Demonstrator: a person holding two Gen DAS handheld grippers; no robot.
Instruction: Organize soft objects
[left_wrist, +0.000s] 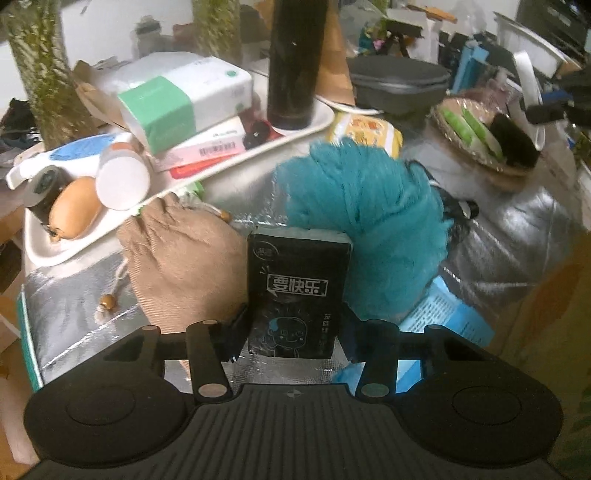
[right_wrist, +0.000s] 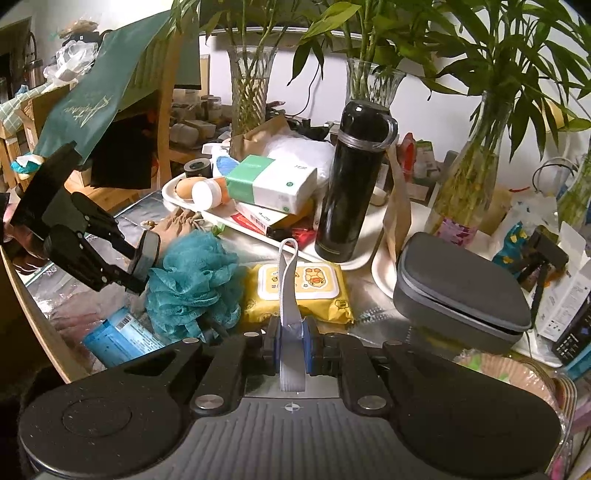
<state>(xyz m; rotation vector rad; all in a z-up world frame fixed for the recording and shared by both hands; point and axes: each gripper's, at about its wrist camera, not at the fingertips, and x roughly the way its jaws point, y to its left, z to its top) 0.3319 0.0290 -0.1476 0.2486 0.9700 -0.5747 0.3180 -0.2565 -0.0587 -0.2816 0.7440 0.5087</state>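
**Crowded worktop, both tools loaded**

The silver foil-covered worktop (left_wrist: 236, 184) has little free room. Its wooden edge runs along the 8 o'clock side of the right wrist view, and bare foil shows only in narrow strips between things.

A long white oval tray (right_wrist: 354, 261) fills the 12 o'clock ground, carrying a tall black thermos flask (right_wrist: 351, 184), a green-and-white tissue pack (right_wrist: 271, 182) and a white-capped tube (right_wrist: 205, 195). At 3 o'clock a grey zipped hard case (right_wrist: 461, 291) blocks that side. A yellow wet-wipes packet (right_wrist: 295, 291) lies dead ahead of the right tool.

The teal mesh bath pouf (left_wrist: 362, 218) sits at centre, touching a tan drawstring cloth pouch (left_wrist: 181, 254) at its 9 o'clock.

The left tool (left_wrist: 295, 321), angled down from 9 o'clock, pinches a black printed pocket-tissue pack (left_wrist: 299, 291) upright, against pouf and pouch.

The right tool (right_wrist: 291, 347) is pressed together on a grey-white elastic strap loop (right_wrist: 288, 280), which stands upright.
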